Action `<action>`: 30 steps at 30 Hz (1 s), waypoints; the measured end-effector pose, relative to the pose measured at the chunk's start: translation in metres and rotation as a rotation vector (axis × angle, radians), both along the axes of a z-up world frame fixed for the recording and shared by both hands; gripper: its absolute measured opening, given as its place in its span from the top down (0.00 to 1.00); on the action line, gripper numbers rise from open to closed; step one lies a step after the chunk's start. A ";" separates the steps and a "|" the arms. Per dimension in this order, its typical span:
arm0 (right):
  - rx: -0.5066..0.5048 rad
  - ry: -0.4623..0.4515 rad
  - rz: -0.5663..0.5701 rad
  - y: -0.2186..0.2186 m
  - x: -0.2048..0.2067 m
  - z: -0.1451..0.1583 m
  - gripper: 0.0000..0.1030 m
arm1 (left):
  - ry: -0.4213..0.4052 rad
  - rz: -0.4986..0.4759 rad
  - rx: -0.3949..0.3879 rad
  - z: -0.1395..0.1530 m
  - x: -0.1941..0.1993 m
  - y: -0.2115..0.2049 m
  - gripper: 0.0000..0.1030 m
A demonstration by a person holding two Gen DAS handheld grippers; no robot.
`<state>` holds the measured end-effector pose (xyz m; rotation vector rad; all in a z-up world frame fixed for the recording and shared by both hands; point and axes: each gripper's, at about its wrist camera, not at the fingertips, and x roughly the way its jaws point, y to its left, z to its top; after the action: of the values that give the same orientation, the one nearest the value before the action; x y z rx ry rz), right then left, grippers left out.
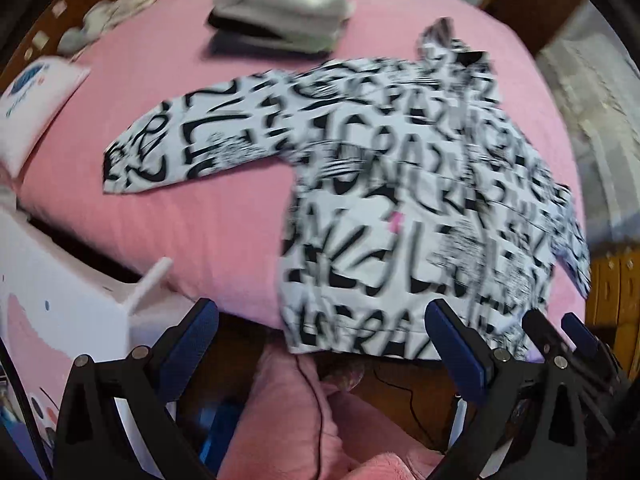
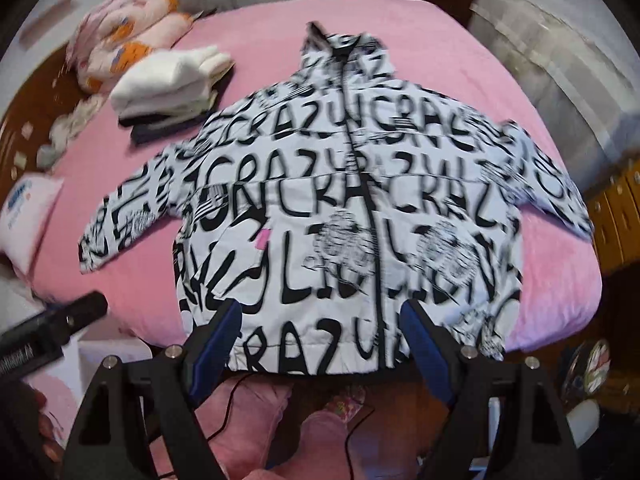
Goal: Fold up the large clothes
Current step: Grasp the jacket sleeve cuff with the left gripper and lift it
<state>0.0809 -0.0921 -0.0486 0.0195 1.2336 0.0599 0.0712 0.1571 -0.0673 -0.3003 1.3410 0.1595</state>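
Observation:
A white jacket covered in black lettering (image 2: 340, 208) lies front up on the pink bed (image 2: 460, 60). Its zip is closed, the collar is at the far end and both sleeves are spread out sideways. The hem hangs at the bed's near edge. My right gripper (image 2: 322, 308) hovers open over the middle of the hem and grips nothing. My left gripper (image 1: 318, 312) is open at the hem's left corner (image 1: 296, 336), with its left finger off the jacket (image 1: 400, 200). The picture is motion-blurred. The right gripper (image 1: 552, 318) also shows at the left wrist view's lower right.
A stack of folded clothes (image 2: 168, 80) with a white one on top sits at the bed's far left, beside a plush toy (image 2: 124, 40). A white pillow (image 1: 36, 112) lies at the left edge. Below the near edge are a pink cushion (image 1: 288, 420) and a white box (image 1: 60, 320).

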 end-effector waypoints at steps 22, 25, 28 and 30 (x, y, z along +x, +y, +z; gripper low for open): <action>-0.133 0.103 0.324 0.228 0.116 -0.109 0.21 | 0.160 0.763 -0.341 -0.180 0.057 0.304 0.01; -0.140 0.116 0.331 0.239 0.124 -0.123 0.21 | 0.138 0.859 -0.353 -0.201 0.054 0.326 0.01; -0.144 0.119 0.316 0.244 0.130 -0.135 0.21 | 0.105 0.956 -0.375 -0.221 0.052 0.346 0.08; -0.130 0.131 0.291 0.246 0.133 -0.143 0.21 | 0.078 1.006 -0.391 -0.234 0.051 0.355 0.11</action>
<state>0.2138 0.1537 -0.1911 -0.2731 1.3621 0.2340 0.1227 0.5125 -0.3018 -1.2997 1.1843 0.7537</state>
